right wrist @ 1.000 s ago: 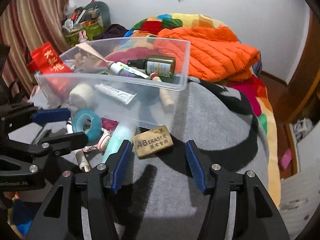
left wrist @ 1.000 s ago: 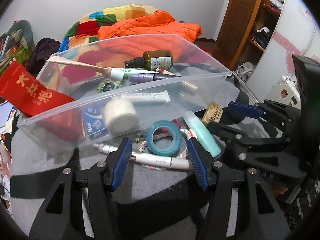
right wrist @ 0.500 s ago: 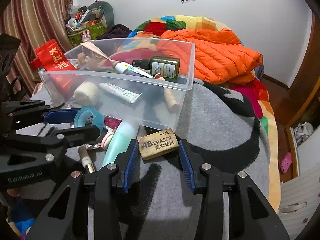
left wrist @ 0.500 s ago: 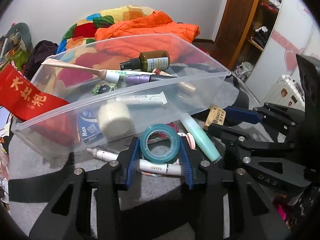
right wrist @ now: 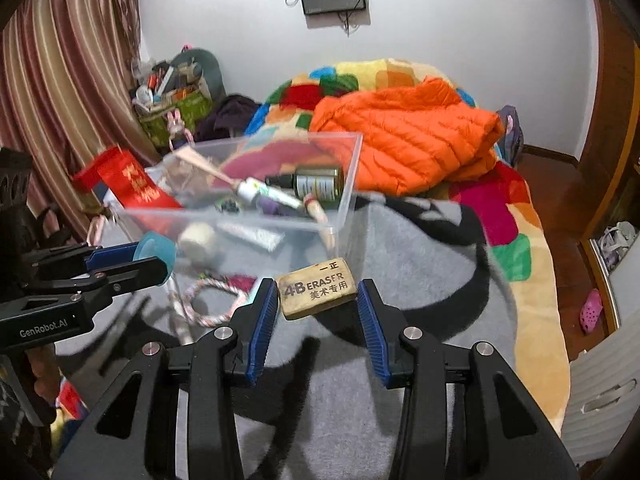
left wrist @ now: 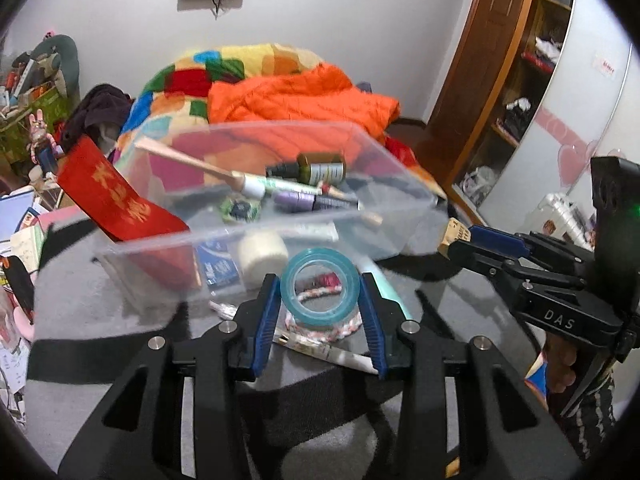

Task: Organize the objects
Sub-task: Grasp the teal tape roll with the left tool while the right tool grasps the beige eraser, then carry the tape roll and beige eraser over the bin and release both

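Above the grey blanket [right wrist: 420,248], left gripper [left wrist: 320,300] clamps tape roll [left wrist: 319,289], right gripper [right wrist: 318,304] clamps eraser [right wrist: 316,288].

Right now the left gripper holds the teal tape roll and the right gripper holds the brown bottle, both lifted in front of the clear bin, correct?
Not quite. The right gripper holds the eraser, not the brown bottle, which lies inside the bin, as the right wrist view shows. The rest stands: the left gripper holds the tape roll in front of the bin.
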Action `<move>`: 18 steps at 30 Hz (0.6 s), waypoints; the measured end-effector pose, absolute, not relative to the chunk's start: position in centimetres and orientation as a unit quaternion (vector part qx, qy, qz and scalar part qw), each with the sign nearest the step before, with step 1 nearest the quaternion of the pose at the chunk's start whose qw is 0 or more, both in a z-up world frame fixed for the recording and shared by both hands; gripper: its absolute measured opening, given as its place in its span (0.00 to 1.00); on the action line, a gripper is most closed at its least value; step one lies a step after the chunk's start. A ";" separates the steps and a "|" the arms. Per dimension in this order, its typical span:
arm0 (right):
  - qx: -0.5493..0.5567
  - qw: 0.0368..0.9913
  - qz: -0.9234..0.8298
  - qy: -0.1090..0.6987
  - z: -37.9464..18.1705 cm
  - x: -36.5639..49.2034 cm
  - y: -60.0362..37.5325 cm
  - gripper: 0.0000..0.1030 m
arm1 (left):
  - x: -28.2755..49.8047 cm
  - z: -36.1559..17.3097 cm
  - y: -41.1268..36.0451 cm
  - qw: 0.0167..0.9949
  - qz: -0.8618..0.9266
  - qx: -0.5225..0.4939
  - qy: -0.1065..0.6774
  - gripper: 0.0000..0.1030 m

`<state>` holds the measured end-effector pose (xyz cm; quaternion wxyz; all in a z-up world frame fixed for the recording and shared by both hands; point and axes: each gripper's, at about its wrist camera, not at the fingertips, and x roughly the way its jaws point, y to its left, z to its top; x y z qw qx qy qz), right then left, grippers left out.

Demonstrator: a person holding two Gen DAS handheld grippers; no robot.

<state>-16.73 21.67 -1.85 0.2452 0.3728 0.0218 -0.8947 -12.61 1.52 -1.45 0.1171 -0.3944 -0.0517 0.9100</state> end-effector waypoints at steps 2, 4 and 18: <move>0.363 0.247 -0.898 0.015 -0.9 -16.8 21.7 0.37 | -12.6 -0.6 1.2 0.114 0.914 -0.385 -0.054 0.38; 0.354 0.250 -0.901 0.011 -0.1 -16.9 21.5 0.37 | -12.7 0.2 0.7 0.110 0.918 -0.376 -0.055 0.38; 0.341 0.264 -0.902 0.003 1.4 -19.9 17.8 0.37 | -15.6 1.1 -1.2 0.069 0.928 -0.363 -0.052 0.38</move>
